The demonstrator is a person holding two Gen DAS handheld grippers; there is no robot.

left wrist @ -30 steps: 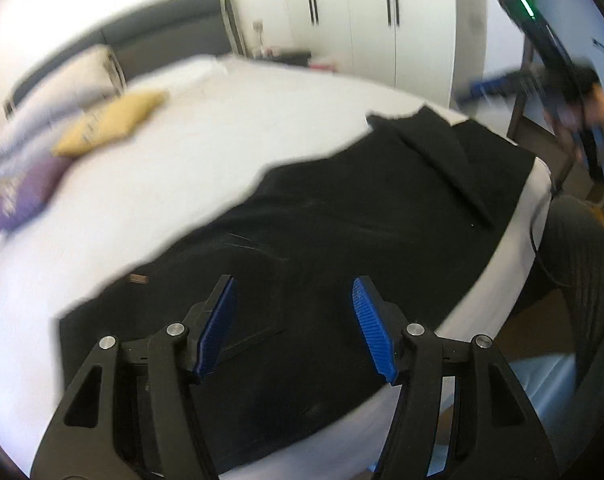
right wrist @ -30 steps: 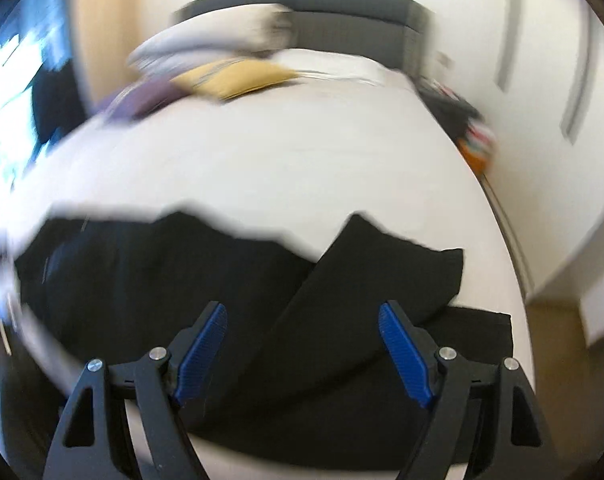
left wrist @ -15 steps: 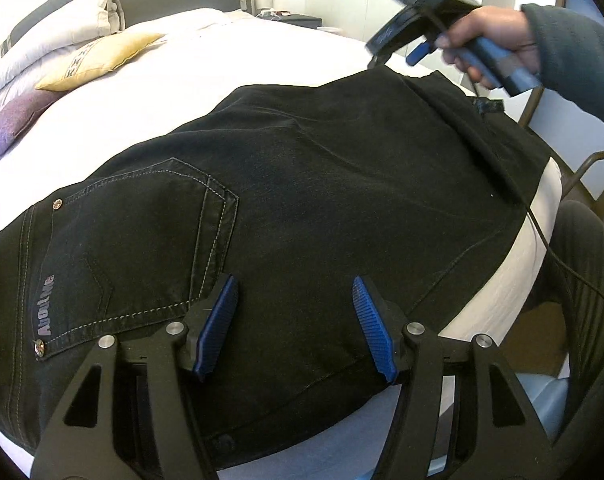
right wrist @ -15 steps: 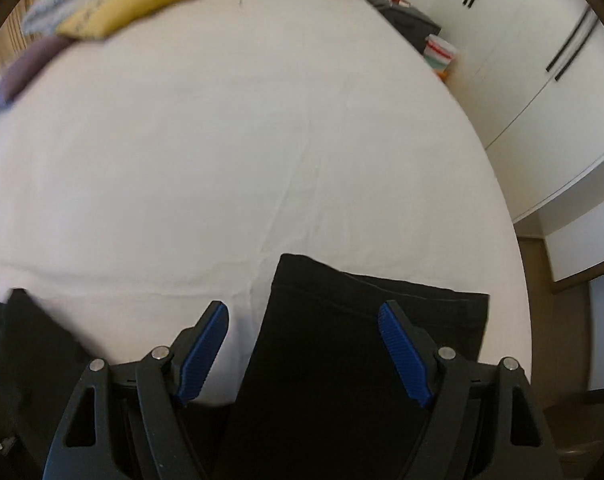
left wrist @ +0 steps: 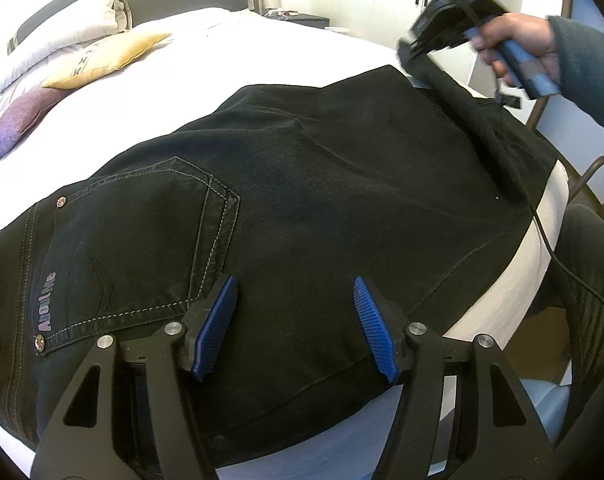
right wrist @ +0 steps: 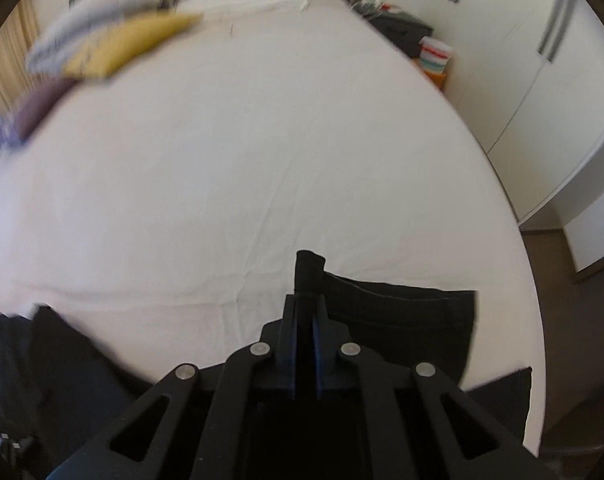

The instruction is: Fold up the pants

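Black pants (left wrist: pixel 302 200) lie flat across the near side of the white bed (left wrist: pixel 262 52), back pocket (left wrist: pixel 142 240) facing up at the left. My left gripper (left wrist: pixel 294 320) is open just above the seat, beside the pocket, and nothing is pinched between its blue pads. At the far right a hand holds my right gripper (left wrist: pixel 414 52), its jaws closing tight on the hem of one leg, whose cloth rises in a taut strip (left wrist: pixel 474 120). In the right wrist view the right gripper (right wrist: pixel 304 320) is shut on a pinched fold of the leg hem (right wrist: pixel 402 316).
Yellow (left wrist: pixel 110 56), purple (left wrist: pixel 18 124) and white pillows lie by the grey headboard. White wardrobe doors (right wrist: pixel 542 100) and a dark nightstand (right wrist: pixel 402 32) stand past the bed. The person's leg (left wrist: pixel 582 280) and a chair frame (left wrist: pixel 594 176) are at the bed's right edge.
The right gripper came down onto the leg hem and shut on it, lifting the cloth. The left gripper sank close over the pants earlier, then kept still.
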